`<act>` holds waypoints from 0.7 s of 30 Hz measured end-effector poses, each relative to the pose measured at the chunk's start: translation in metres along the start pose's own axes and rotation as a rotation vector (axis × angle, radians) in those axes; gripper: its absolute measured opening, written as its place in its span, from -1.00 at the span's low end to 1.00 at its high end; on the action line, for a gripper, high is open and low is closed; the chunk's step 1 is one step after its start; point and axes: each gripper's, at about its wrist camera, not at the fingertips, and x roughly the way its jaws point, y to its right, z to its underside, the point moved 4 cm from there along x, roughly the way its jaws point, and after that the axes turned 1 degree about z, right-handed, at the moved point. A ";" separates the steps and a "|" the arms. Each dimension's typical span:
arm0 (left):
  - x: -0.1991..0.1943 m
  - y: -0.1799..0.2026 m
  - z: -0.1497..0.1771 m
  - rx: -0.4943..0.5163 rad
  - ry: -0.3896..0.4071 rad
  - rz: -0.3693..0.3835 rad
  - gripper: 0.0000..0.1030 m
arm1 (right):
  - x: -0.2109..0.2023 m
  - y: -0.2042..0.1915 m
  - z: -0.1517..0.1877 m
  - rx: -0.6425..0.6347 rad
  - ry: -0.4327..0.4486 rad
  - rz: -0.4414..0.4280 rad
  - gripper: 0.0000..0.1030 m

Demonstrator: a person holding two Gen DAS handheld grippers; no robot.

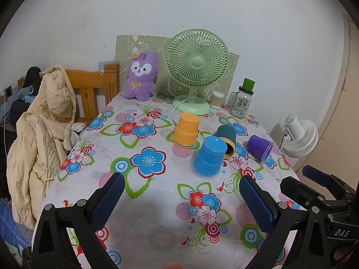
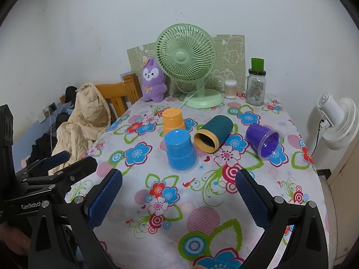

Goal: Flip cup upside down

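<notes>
Several cups sit mid-table on the flowered cloth (image 1: pixel 157 201) (image 2: pixel 202 201). The blue cup (image 1: pixel 208 157) (image 2: pixel 180 150) and the orange cup (image 1: pixel 186 130) (image 2: pixel 173 121) stand upside down. The dark teal cup with a yellow rim (image 1: pixel 226 140) (image 2: pixel 213 133) lies on its side, mouth towards me. The purple cup (image 1: pixel 260 146) (image 2: pixel 263 140) lies on its side to the right. My left gripper (image 1: pixel 181 186) is open and empty, near of the blue cup. My right gripper (image 2: pixel 179 183) is open and empty, also short of the cups.
At the table's back stand a green desk fan (image 1: pixel 196 67) (image 2: pixel 186 56), a purple plush toy (image 1: pixel 140 77) (image 2: pixel 153 80), a glass jar mug (image 1: pixel 242 100) (image 2: pixel 255 87) and a cotton-swab tub (image 1: pixel 216 99) (image 2: pixel 230 89). A chair with a beige jacket (image 1: pixel 42 134) (image 2: pixel 83 121) is left; a white fan (image 1: pixel 299 134) (image 2: pixel 336 121) is right.
</notes>
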 end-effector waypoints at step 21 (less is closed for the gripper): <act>0.000 0.003 0.000 0.007 -0.019 0.008 1.00 | -0.003 0.001 -0.001 -0.010 -0.013 0.007 0.98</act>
